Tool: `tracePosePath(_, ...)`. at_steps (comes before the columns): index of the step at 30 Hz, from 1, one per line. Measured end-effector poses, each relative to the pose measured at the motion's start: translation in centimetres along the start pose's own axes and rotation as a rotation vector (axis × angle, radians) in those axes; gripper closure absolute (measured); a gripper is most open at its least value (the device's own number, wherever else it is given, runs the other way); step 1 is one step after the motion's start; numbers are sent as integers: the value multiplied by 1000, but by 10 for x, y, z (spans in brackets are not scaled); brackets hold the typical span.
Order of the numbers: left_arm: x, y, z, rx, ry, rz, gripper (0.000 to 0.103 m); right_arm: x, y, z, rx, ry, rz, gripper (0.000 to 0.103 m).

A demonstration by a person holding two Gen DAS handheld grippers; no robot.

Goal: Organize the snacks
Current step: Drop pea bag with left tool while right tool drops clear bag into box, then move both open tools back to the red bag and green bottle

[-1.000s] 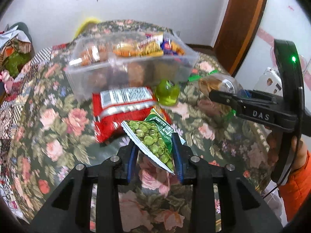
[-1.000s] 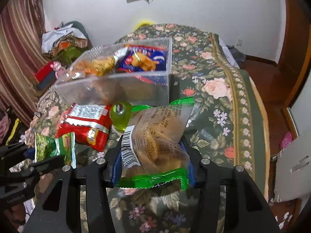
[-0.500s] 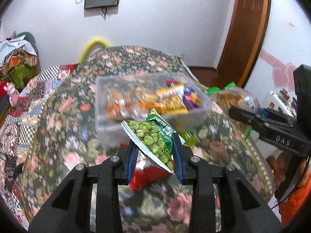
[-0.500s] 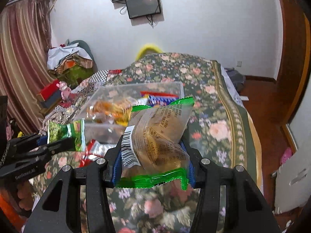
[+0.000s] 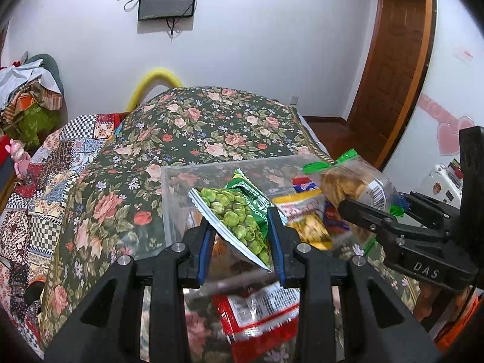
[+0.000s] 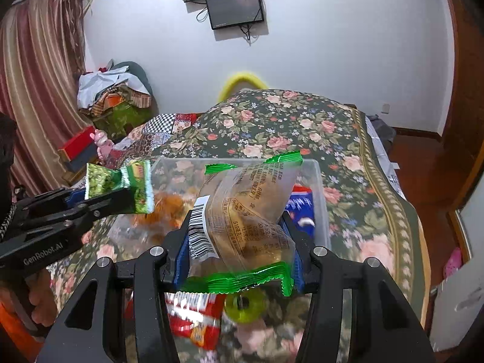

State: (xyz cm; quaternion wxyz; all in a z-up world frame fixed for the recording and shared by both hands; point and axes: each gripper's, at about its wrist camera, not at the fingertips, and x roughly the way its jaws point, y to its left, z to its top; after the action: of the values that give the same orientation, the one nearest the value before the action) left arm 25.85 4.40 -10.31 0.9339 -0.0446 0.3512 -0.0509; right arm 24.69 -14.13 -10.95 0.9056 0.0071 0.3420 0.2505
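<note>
My left gripper is shut on a green pea snack packet, held above the near edge of a clear plastic bin with several snacks inside. My right gripper is shut on a clear, green-edged pastry packet, held over the bin. The pastry packet also shows in the left wrist view, in the right gripper. The pea packet shows in the right wrist view, in the left gripper. A red snack bag lies on the bed below; it also shows in the right wrist view.
The bin sits on a floral bedspread. A green round cup lies beside the red bag. A patchwork quilt lies left. A clothes pile and curtain stand left; a wooden door right.
Both grippers rose and moved forward with their packets, from low over the bedspread to above the bin. The red bag and green cup now lie below the fingers.
</note>
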Motion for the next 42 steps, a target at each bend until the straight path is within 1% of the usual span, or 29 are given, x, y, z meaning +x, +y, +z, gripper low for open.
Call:
tracePosePath(4,19,6,6,2,21,23,70,19,3,11,-7,23,18,55)
tracePosePath(8,35,11,7,-4,53,22,69,35,5,15,-22,50,10,54)
tracePosePath(12,44,14,6,-11,66,34,69,41,5,18,-17,49,25,51)
tracePosePath(15,44,14,6,-16,68,32,67,42,9,19,-39,54,15,50)
tracePosePath(18,41,14,5,-19,62,41,59,42,12,19,-57,57,9,49)
tracePosePath(20,36,14,4,-21,55,42,50,40,14,19,-61,59,13,48)
tracePosePath(26,14,13,2,-17,21,42,45,23,18,19,-65,38,28,42)
tracePosePath(31,-1,11,-5,-1,8,43,43,9,17,11,-62,31,40,41)
tracePosePath(34,-7,12,-13,-9,18,34,41,3,16,3,-61,35,43,41)
tracePosePath(36,-10,13,-20,-17,28,26,38,-2,14,-4,-59,38,42,41)
tracePosePath(38,-12,14,-29,-23,42,21,32,-7,11,-15,-57,50,39,41)
tracePosePath(39,-13,15,-33,-24,47,19,31,-8,10,-18,-55,55,38,41)
tracePosePath(42,-12,15,-46,-28,75,13,25,-8,5,-37,-50,94,33,41)
